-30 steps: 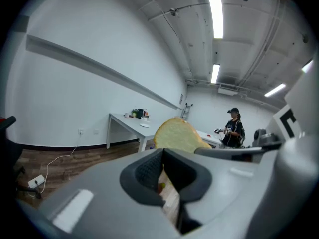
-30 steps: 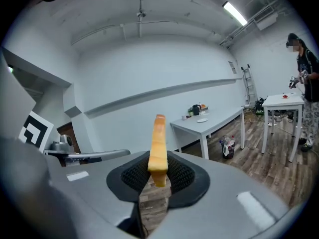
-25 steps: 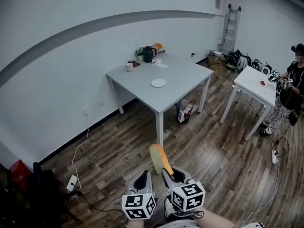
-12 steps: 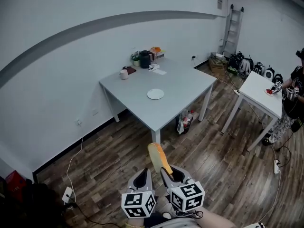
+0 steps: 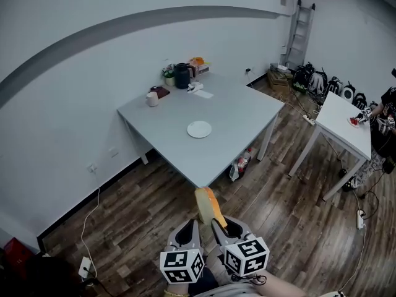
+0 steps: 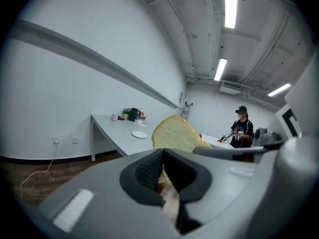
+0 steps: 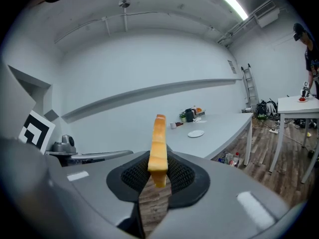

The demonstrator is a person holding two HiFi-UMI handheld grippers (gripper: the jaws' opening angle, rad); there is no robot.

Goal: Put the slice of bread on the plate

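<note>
Right gripper view showed right gripper (image 7: pixel 158 176) nipping slice of bread (image 7: pixel 158 143) low, left gripper (image 6: pixel 163 166) pressed together empty; bread risked flopping out before plate (image 5: pixel 199 129).

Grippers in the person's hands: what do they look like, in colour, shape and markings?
The left gripper and right gripper match: smooth grey plastic bodies tapering to two jaws lined with black ribbed pads. Each carries a white cube at the back, printed with black square markers. No cables show on either.
</note>
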